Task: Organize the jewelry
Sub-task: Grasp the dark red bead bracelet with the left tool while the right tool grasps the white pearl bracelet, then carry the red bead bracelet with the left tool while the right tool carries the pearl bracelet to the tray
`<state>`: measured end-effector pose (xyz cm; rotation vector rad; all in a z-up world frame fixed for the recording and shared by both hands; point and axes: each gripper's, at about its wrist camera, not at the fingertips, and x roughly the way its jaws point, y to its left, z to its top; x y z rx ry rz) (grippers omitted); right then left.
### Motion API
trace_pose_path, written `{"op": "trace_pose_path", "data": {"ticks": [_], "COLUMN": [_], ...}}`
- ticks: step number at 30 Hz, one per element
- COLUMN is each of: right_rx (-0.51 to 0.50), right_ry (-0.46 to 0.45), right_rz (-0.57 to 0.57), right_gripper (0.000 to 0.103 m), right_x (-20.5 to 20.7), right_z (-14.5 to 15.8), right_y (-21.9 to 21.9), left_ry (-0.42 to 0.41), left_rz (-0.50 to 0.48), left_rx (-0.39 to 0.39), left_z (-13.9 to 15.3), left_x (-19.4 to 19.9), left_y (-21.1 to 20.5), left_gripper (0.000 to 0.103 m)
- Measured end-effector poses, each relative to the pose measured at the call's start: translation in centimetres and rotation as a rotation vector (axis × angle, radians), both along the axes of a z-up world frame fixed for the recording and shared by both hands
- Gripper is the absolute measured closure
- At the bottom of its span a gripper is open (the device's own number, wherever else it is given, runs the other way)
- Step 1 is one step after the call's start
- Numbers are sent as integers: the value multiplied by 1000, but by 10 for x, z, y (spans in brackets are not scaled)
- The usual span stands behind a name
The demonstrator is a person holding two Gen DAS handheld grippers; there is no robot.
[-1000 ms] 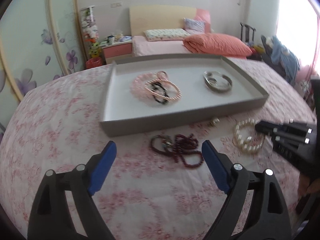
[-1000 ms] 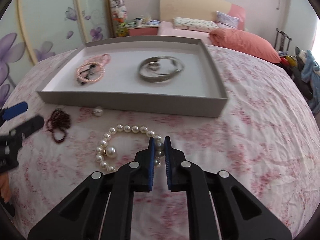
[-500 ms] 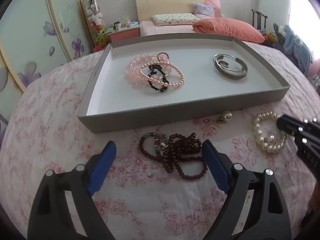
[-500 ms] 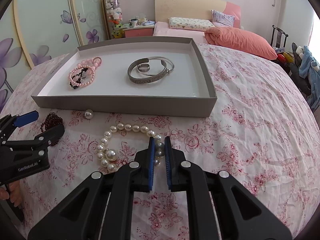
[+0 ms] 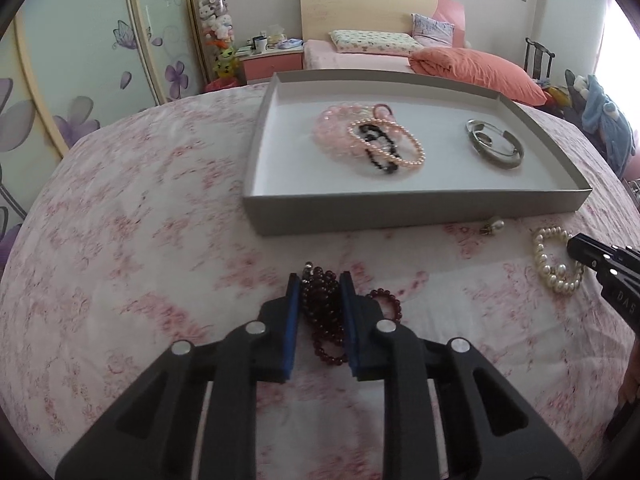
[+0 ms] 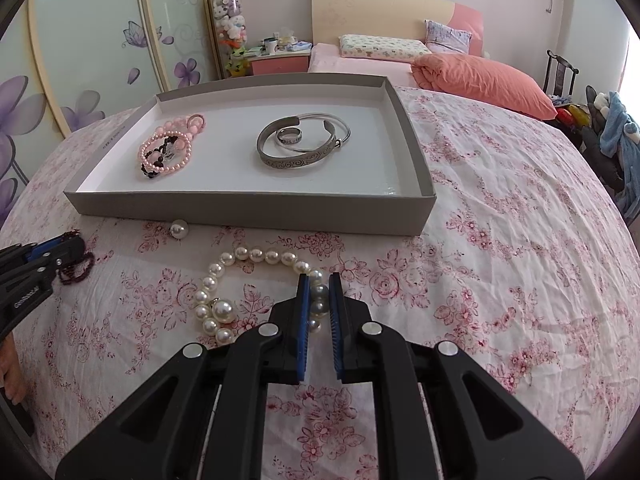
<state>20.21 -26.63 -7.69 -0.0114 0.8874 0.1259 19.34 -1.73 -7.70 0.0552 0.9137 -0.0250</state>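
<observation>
- Left tool (image 5: pixel 319 280): its blue-padded jaws stand narrowed to a small gap around the bunched dark red bead strand (image 5: pixel 325 312), which lies on the pink-flowered white bedspread (image 5: pixel 132 240); the beads run between the pads, and one loop spills out to the right of the right pad. Whether the pads press the beads firmly cannot be told.
- Right tool (image 6: pixel 318 280): its jaws are nearly closed on the right-hand part of the white pearl bracelet (image 6: pixel 240 280); a few pearls sit in the gap, and the rest of the ring, with one larger pearl, lies on the bedspread to the left of the tool.
- Loose items: a single pearl earring (image 6: pixel 179 229) rests on the bedspread just beside the front wall of the tray, between the two tools and untouched.
- Shallow grey cardboard tray with white floor (image 6: pixel 248 216), beyond both tools: at its left lies a cluster of pink bead bracelets with a black bead strand (image 6: pixel 166 152); toward the right lie engraved silver bangles around a silver ring (image 6: pixel 302 142).
- Progress, as judged: two groups are already sorted into the tray; the red strand, the pearl bracelet and the earring remain outside, so the task looks somewhat past halfway, with both grasps apparently being made but no lift evident.
</observation>
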Motion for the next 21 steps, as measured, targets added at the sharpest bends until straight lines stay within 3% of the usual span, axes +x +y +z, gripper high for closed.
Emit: {"op": "trace_pose_path", "data": {"ticks": [2, 5, 7, 10, 21], "right_rx": [-2, -2, -2, 1, 3], "right_ry": [0, 0, 0, 1, 1], "right_rz": [-3, -3, -6, -14, -18], "right_gripper": [92, 92, 92, 92, 92], "right_x": [0, 0, 1, 2, 3], "right_z": [0, 0, 0, 0, 0], "right_y": [1, 0, 0, -1, -2], "left_ry": [-4, -12, -15, -17, -16], "left_rz": [13, 11, 3, -7, -13], "left_rx": [7, 0, -5, -10, -7], "left_z": [0, 0, 0, -1, -1], "left_x": [0, -1, -2, -5, -4], "left_y": [3, 4, 3, 3, 2], "left_gripper": [66, 65, 69, 83, 84]}}
